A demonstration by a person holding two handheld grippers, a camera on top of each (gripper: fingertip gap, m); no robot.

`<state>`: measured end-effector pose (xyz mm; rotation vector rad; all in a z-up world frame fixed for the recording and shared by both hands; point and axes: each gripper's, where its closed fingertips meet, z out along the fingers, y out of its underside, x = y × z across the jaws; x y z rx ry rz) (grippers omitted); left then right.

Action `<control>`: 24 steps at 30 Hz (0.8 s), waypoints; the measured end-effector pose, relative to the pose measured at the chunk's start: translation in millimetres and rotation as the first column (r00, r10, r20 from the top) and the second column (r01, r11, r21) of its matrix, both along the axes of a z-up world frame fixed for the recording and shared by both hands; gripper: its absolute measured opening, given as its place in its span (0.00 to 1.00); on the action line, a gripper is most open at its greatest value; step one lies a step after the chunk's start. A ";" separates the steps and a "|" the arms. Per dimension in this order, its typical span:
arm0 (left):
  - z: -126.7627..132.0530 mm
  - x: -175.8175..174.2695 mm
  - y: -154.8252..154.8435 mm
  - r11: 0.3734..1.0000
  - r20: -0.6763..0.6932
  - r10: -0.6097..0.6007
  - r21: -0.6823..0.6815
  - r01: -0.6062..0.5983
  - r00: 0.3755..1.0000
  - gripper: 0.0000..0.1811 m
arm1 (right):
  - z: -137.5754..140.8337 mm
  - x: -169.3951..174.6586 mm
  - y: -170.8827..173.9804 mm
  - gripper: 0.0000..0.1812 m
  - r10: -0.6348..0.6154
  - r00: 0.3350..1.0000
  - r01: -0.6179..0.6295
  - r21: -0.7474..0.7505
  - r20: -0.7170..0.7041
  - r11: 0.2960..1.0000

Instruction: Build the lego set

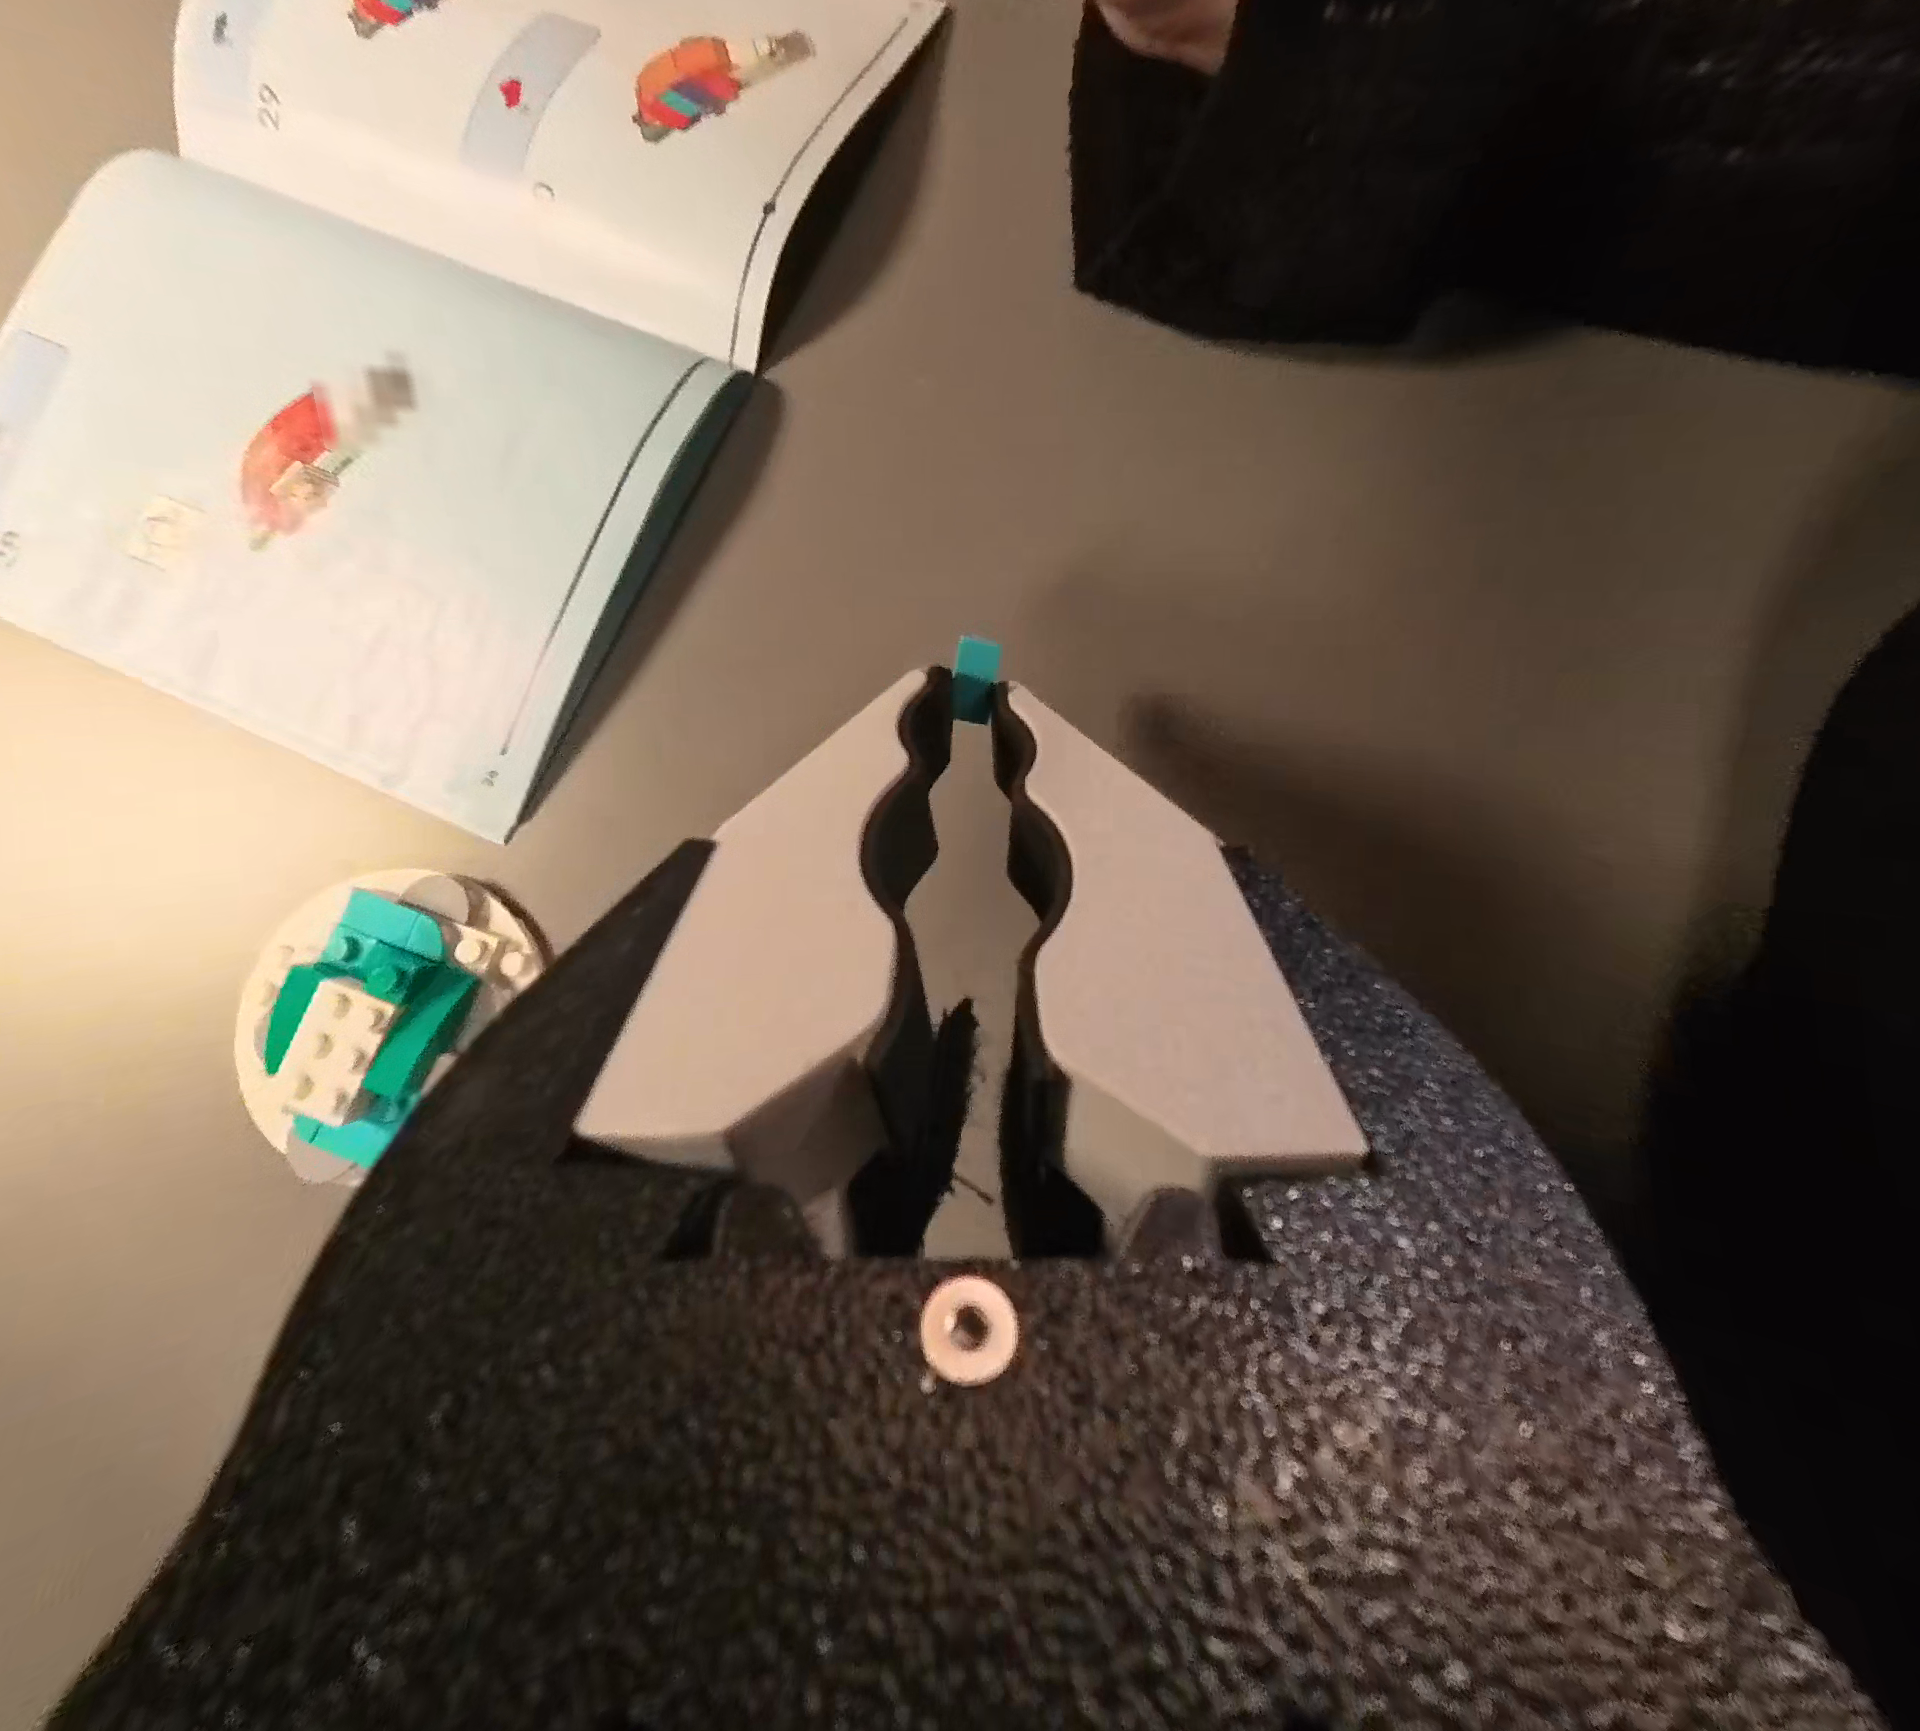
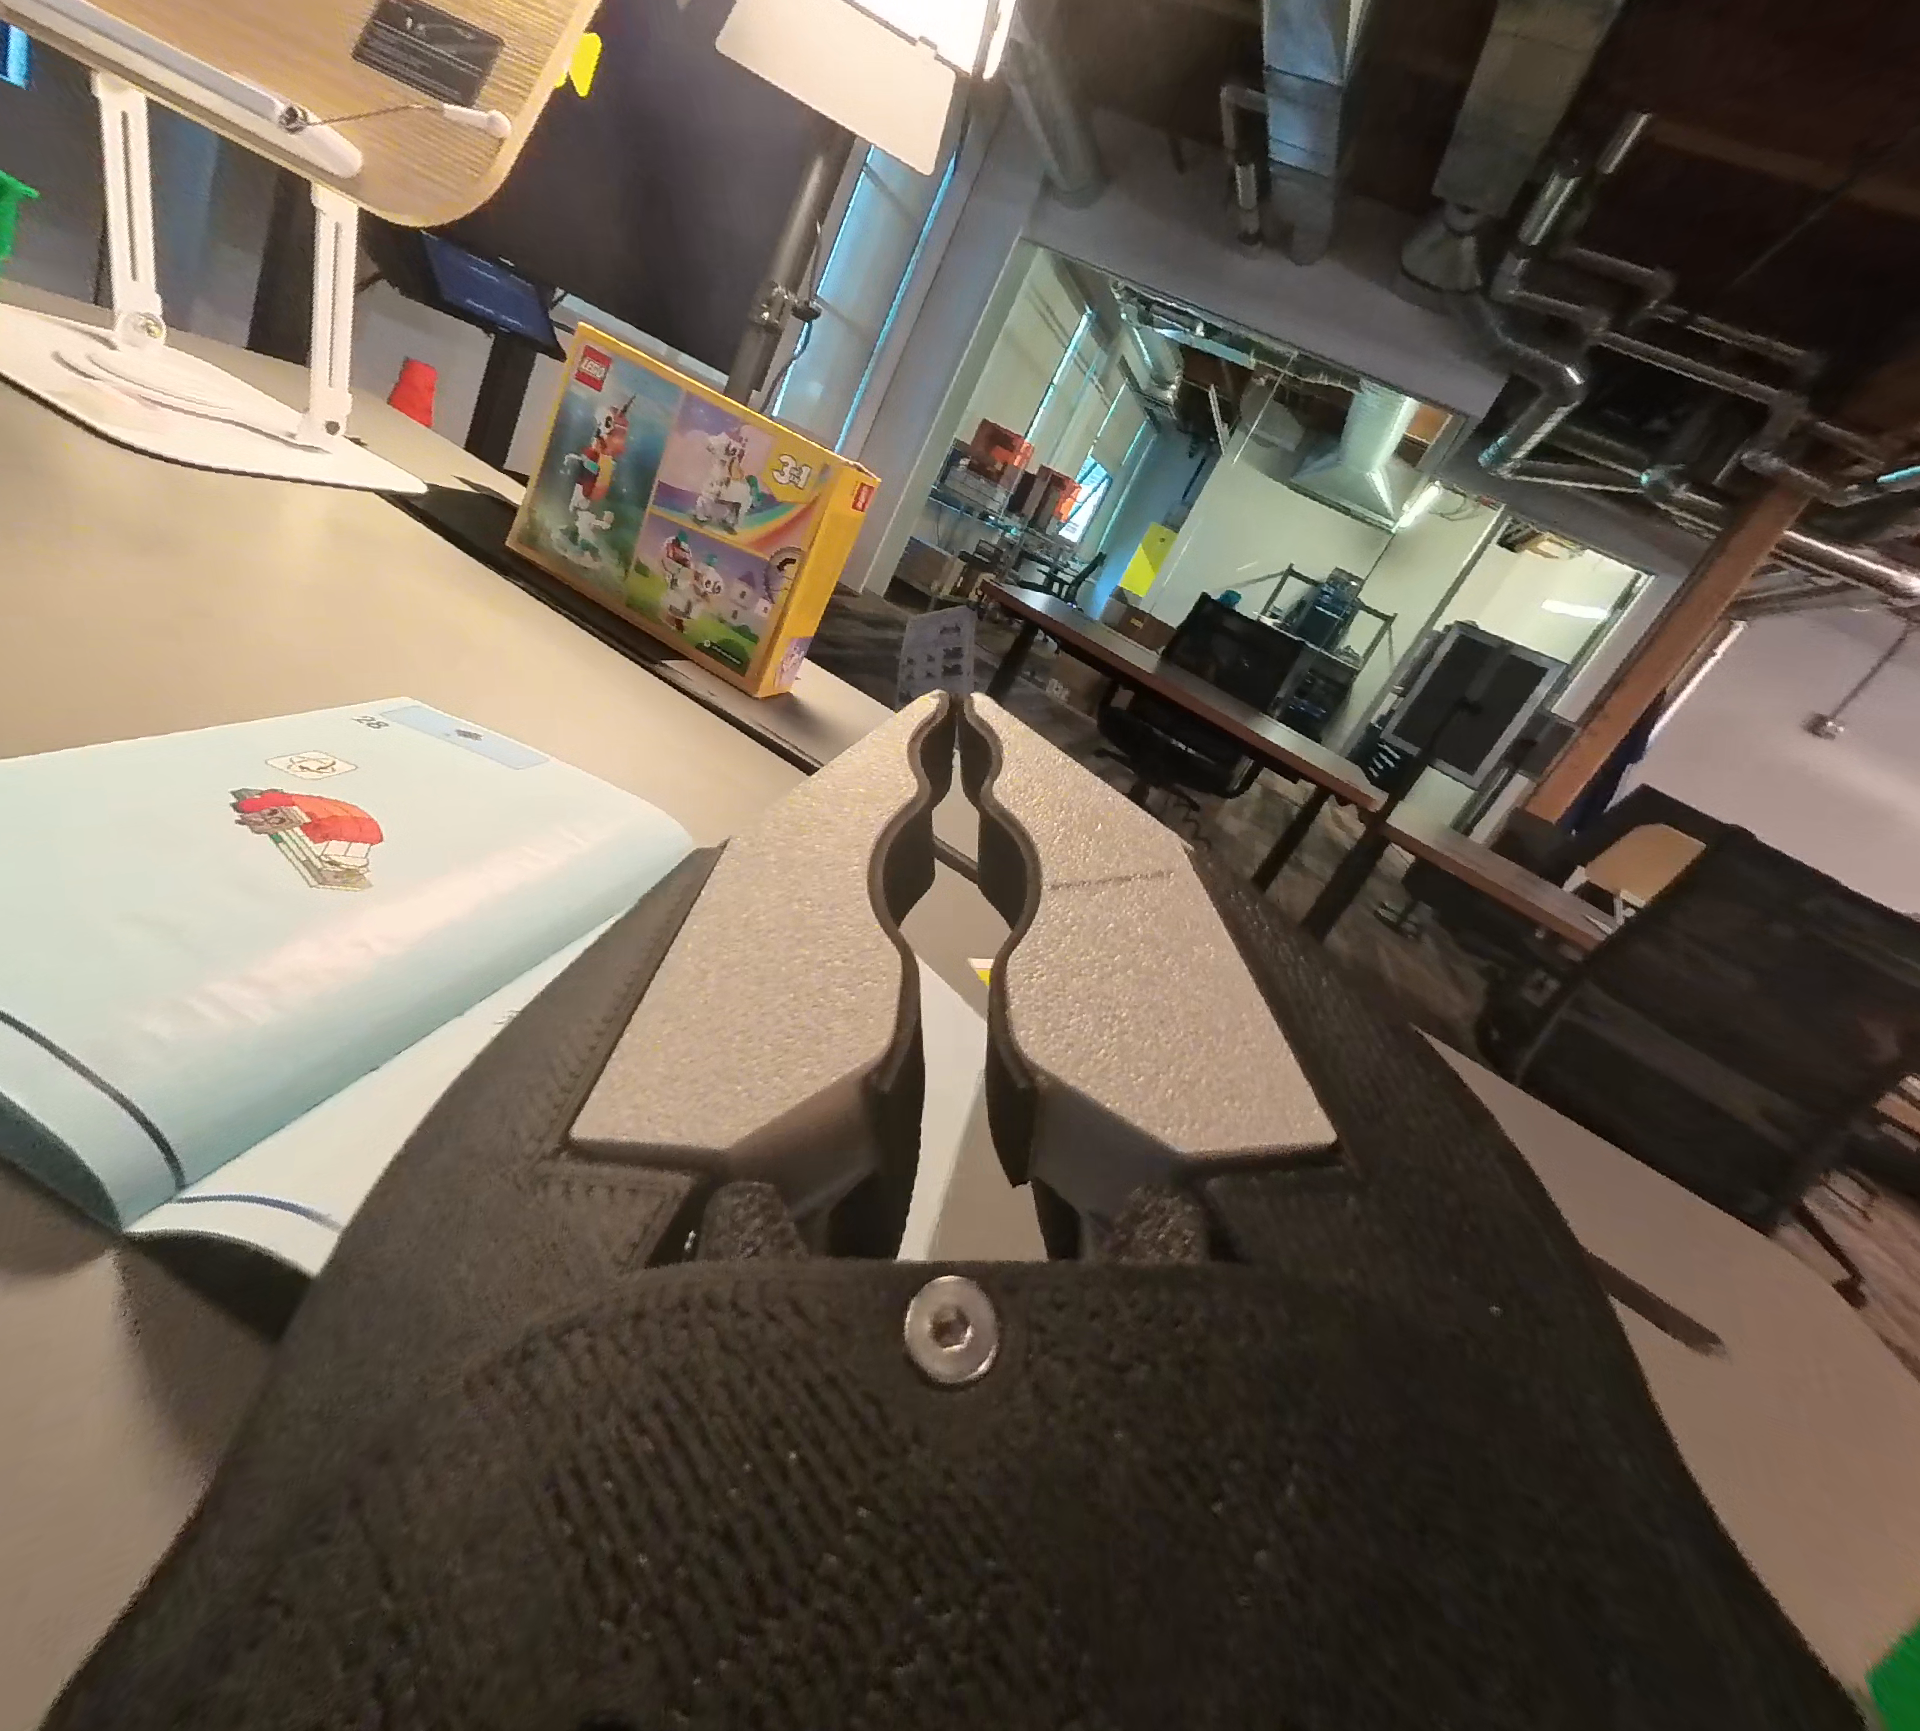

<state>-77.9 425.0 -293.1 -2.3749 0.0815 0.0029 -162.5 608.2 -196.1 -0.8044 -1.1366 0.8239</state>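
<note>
1. In the left wrist view, the instruction booklet (image 1: 416, 331) lies open at far left on the grey table (image 1: 1247, 559), its pages curling up at the spine
2. Just below it, near the bottom-left, sits the partly built model (image 1: 369, 1016): teal and green bricks with a white studded brick on top, all on a round light-grey plate
3. At centre, the left gripper (image 1: 975, 689) pinches a small teal brick (image 1: 975, 682) between its tips, held above the table
4. At upper right, a person's dark sleeve (image 1: 1507, 123) reaches over the table
5. In the right wrist view, the booklet (image 2: 291, 912) is at left, the yellow set box (image 2: 691, 518) stands behind it, and the right gripper (image 2: 958, 713) has its tips pressed together with nothing between them
</note>
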 end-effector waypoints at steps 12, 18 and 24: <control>-25.7 -5.7 1.1 0.993 0.032 0.040 -0.109 -0.036 0.999 0.06 | 0.7 4.6 15.7 0.00 -0.022 1.000 0.021 -0.051 -0.010 0.998; 13.1 -12.6 -32.7 0.996 0.046 0.079 0.040 -0.080 0.996 0.12 | -1.1 10.4 13.8 0.00 -0.031 1.000 0.030 -0.038 -0.004 0.999; 50.1 -31.3 -94.7 0.928 0.133 0.258 0.241 -0.284 0.957 0.16 | -5.1 7.0 9.5 0.00 -0.044 0.999 0.043 0.024 0.022 0.999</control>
